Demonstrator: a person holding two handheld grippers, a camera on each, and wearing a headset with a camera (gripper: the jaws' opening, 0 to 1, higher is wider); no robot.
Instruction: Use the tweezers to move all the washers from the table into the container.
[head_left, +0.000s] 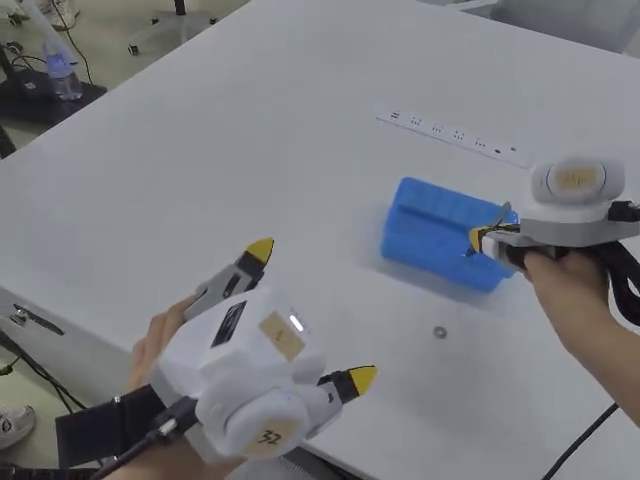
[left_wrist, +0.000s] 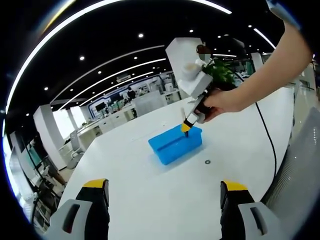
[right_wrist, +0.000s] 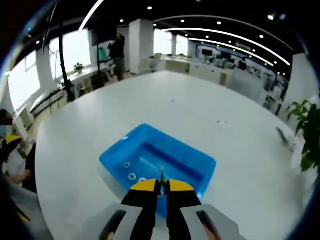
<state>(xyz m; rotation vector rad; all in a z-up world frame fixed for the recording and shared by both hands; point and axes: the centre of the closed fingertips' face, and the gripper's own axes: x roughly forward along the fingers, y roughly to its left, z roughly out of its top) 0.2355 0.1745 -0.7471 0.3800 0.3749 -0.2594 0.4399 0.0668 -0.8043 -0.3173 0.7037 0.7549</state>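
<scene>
Room: open-plan office with ceiling strip lights. A white tabletop (head_left: 250, 150) carries a blue container (head_left: 430, 262), with a power strip (head_left: 455, 135) beyond it.
Head view, right claw (head_left: 480, 240): clenched on the tweezers (head_left: 500, 217), with the tips over the container's right end.
Head view, washer (head_left: 440, 331): one, flat on bare tabletop, outside the container near its front wall, on the person's side.
Head view, left claw (head_left: 311, 312): released, jaws wide with nothing between them. It sits at the near edge, well apart from washer and container.
Left gripper view: left claw (left_wrist: 164, 185) is spread and empty, with the container (left_wrist: 177, 150) ahead. The right claw (left_wrist: 186, 127) is above the container's right end. The washer (left_wrist: 207, 162) is on the tabletop in front of that end, almost under the hand.
Right gripper view: right claw (right_wrist: 161, 187) has its jaws pinched on the tweezers (right_wrist: 161, 175). The tweezers run straight out along the jaws, tips down into the container (right_wrist: 175, 162). Washers (right_wrist: 132, 176), about three, lie on its floor at the near-left end.
Key relation: the washer lies back toward the person from the tweezer tips, across the front wall. The right claw is far nearer than the left.
Next move (my read): pull back over the wall, then go down. It's a thin flat ring, so come in steep to catch the rim.
Progress (my read): several in, one on the tabletop to go.
</scene>
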